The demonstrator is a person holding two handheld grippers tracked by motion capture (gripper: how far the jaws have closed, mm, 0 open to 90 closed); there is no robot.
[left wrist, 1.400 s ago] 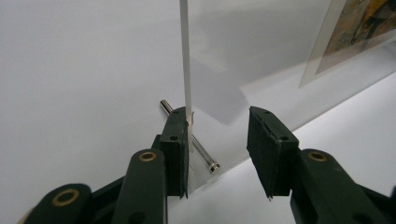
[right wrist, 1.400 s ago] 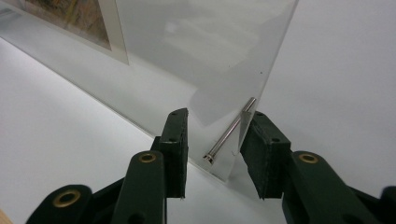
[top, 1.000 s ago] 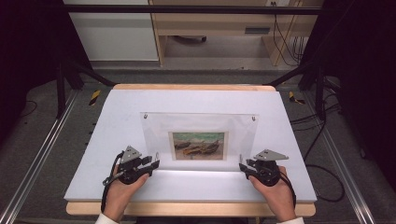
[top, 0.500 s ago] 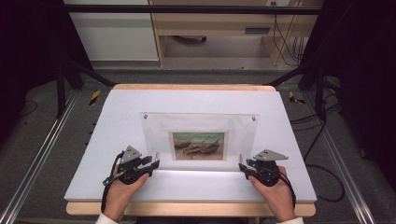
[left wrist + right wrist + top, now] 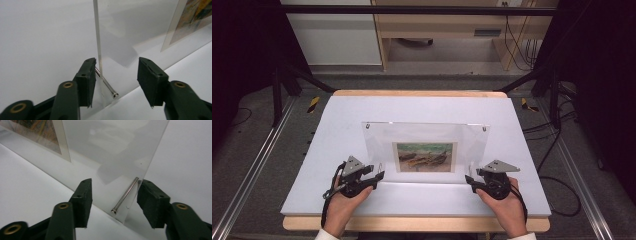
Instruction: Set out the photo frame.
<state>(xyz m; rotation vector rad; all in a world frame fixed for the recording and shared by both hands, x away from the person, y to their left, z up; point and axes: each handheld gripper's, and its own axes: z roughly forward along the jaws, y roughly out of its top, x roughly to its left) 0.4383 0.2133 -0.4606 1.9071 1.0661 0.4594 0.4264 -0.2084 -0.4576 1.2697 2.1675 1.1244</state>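
The white tabletop carries a clear acrylic picture frame standing near its front edge, a small painted print mounted in its middle. The frame rests on its lower edge, propped by a metal standoff pin at each bottom corner.

The left tongs sit at the frame's lower left corner and the right tongs at its lower right. Both have just been opening and now stand about half spread. In the left gripper view the pane's edge and the left pin lie between the pads, apparently free of a grip; in the right gripper view the right pin does likewise.

This looks like a release after setting the frame upright. To do it well, widen both tongs evenly, then draw them straight back along the tabletop, without brushing either pin or tipping the pane.
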